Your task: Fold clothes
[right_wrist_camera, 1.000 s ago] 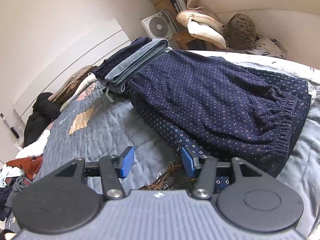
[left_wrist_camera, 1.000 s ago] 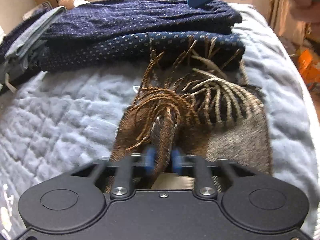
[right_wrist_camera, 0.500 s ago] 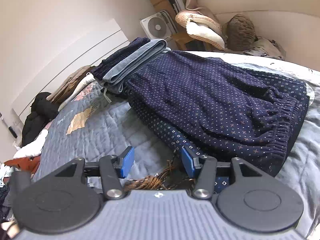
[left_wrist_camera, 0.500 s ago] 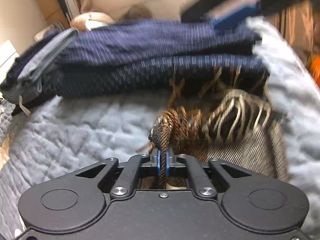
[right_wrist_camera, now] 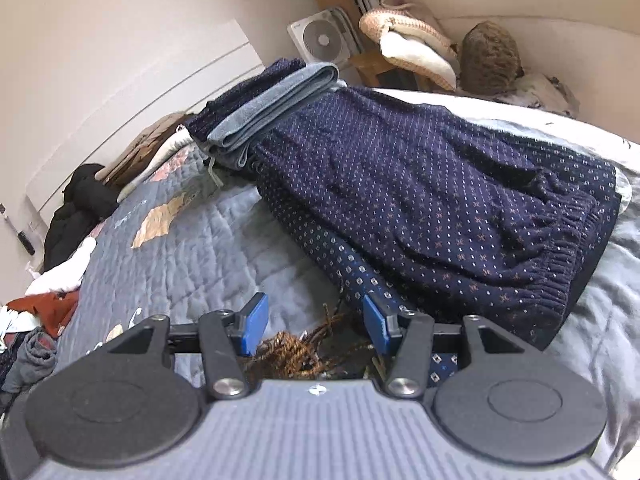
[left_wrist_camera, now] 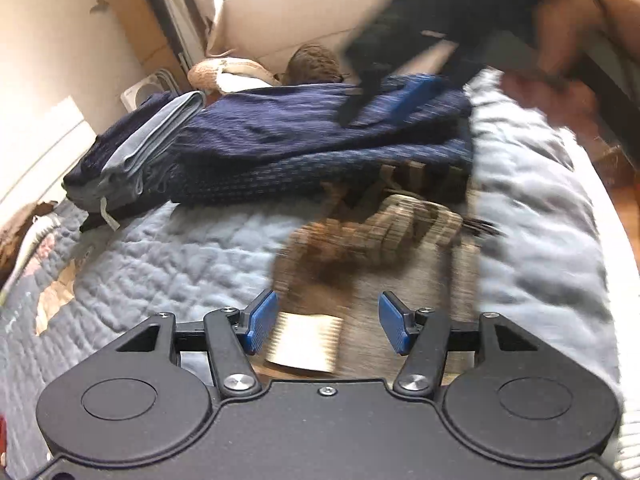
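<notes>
Left hand-held gripper (left_wrist_camera: 327, 326) jaws just opened, fringed scarf (left_wrist_camera: 384, 248) released on quilt (left_wrist_camera: 168, 264)

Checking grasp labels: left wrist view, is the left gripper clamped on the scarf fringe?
No. The left gripper jaws stand apart, nothing pinched; the scarf lies beyond.

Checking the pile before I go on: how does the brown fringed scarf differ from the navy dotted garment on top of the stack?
The brown fringed scarf lies low on the quilt, its tassels loose and tangled; the navy dotted garment sits folded on top of the stack.
The scarf is brown and grey woven cloth; the garment is dark blue with small dots and a gathered elastic edge.
The scarf's far end runs under the stack; the garment lies fully in view.
Both rest on the bed, in neither gripper.
</notes>
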Demonstrator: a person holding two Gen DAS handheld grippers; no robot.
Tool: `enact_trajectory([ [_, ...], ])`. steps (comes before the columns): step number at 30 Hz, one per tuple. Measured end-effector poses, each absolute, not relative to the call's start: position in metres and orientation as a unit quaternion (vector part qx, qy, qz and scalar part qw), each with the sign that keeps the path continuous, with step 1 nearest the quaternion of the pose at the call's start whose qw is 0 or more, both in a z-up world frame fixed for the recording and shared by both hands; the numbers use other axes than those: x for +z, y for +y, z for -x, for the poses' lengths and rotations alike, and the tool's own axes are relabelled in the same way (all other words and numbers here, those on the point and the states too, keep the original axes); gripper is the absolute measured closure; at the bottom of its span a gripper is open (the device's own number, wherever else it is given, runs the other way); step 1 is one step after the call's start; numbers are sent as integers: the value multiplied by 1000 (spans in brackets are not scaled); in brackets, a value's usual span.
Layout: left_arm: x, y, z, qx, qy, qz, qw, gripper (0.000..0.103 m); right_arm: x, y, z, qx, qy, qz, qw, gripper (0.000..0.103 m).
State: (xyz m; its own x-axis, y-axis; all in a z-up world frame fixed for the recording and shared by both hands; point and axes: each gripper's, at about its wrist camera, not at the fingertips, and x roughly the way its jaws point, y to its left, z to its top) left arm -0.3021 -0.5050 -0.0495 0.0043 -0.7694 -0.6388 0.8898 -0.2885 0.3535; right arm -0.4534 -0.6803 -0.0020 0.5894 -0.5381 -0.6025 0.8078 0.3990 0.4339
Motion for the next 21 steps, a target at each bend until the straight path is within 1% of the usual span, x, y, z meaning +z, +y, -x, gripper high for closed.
enact_trajectory([
  [2,-62,-502,327,-699,73,-396,592,54,-4,-680,456,-403,205,-363,815,51],
  [3,-68,-504,335,-697,73,-397,593,61,-4,-680,458,-400,214,-364,813,51],
  [4,-74,-510,342,-692,76,-400,597,65,-6,-681,461,-400,220,-367,811,51],
  [8,-87,-537,356,-687,116,-389,602,65,-6,-684,480,-427,203,-386,792,51],
  [12,-98,-551,369,-677,107,-407,604,65,-3,-688,493,-432,172,-406,787,51],
  [14,-101,-559,367,-674,128,-407,603,82,-5,-691,494,-432,172,-409,785,51],
  [15,-102,-562,364,-675,145,-400,603,95,-6,-692,493,-431,174,-410,784,51],
  [16,-100,-561,360,-681,157,-383,603,101,-8,-693,493,-431,175,-411,784,51],
  [18,-95,-560,353,-693,181,-349,604,101,-9,-694,493,-429,174,-414,784,51],
  [21,-86,-554,357,-708,174,-321,605,101,-9,-695,495,-429,166,-418,783,51],
])
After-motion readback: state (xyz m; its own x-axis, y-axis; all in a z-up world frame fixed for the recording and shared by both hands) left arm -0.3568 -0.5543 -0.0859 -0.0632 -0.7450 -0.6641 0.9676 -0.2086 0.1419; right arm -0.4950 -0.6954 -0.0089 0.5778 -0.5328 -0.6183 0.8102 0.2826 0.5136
